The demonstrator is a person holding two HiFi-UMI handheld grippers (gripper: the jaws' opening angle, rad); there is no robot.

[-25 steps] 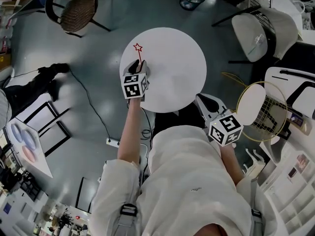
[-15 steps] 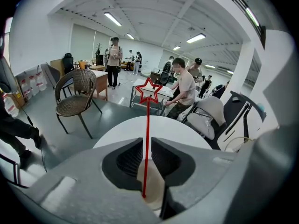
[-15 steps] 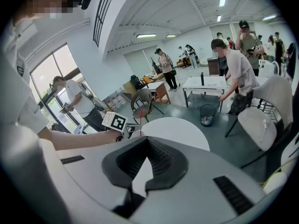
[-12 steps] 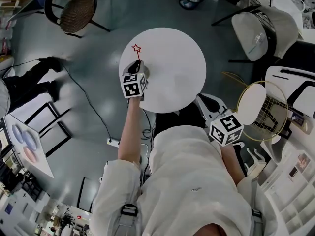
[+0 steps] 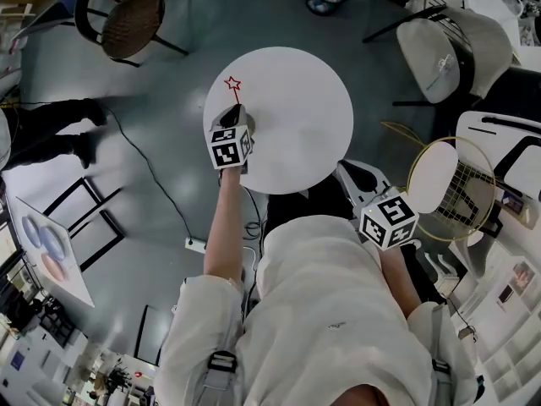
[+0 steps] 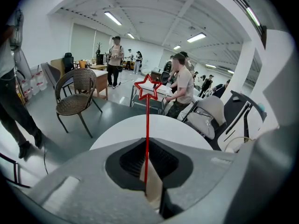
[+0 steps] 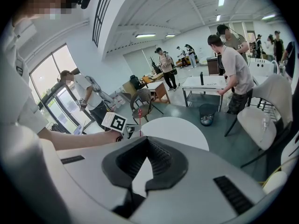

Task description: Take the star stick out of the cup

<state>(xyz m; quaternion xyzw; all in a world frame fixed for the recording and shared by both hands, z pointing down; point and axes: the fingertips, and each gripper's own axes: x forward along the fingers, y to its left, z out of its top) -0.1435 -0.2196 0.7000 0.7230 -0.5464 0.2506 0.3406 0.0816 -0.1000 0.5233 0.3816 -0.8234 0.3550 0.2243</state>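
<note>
A thin red star stick [image 5: 234, 90] stands upright near the left rim of the round white table [image 5: 296, 117]. My left gripper [image 5: 236, 110] is over its lower part, and the cup is hidden beneath the gripper. In the left gripper view the stick [image 6: 146, 125] rises straight between the jaws, its star [image 6: 148, 88] above them. The jaws of the left gripper [image 6: 146, 141] are closing and their tips pinch the stick. My right gripper [image 5: 352, 172] hangs off the table's near right edge. In its own view the right gripper [image 7: 148, 140] is shut on nothing.
A wicker chair [image 5: 131, 15] stands at the far left and a white chair [image 5: 452, 49] at the far right. A badminton racket [image 5: 448, 189] lies to the right. A cable [image 5: 161, 184] runs over the floor at the left. People stand in the room beyond.
The left gripper has stayed at the stick, whose star has edged slightly left. A person's legs at the left edge have moved further left. The right gripper has not moved.
</note>
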